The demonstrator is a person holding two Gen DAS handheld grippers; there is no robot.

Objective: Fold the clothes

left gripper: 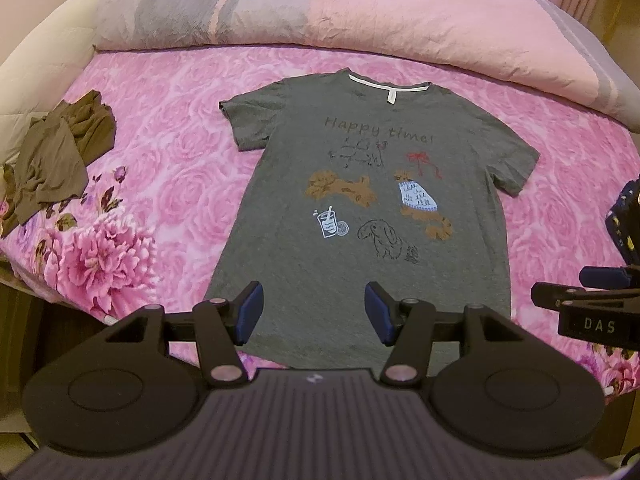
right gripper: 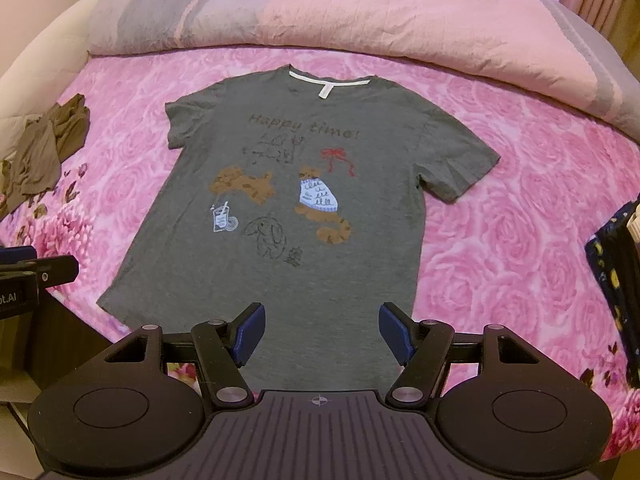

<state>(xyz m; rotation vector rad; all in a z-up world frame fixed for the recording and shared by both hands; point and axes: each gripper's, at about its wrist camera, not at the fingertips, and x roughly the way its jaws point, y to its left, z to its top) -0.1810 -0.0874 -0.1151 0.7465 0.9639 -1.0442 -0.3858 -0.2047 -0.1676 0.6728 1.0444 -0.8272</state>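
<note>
A grey T-shirt (left gripper: 360,200) with "Happy time!" and animal prints lies flat, face up, on the pink floral bed, collar at the far side. It also shows in the right wrist view (right gripper: 288,208). My left gripper (left gripper: 314,312) is open and empty, hovering over the shirt's near hem. My right gripper (right gripper: 322,334) is open and empty, over the hem further right. The right gripper's side shows at the left view's right edge (left gripper: 592,304); the left gripper's side shows at the right view's left edge (right gripper: 36,276).
A crumpled brown garment (left gripper: 60,156) lies at the bed's left side. A rolled pink and grey quilt (left gripper: 320,8) runs along the far side. A dark patterned item (right gripper: 616,280) sits at the right edge. The bed's near edge (left gripper: 72,300) drops off at the lower left.
</note>
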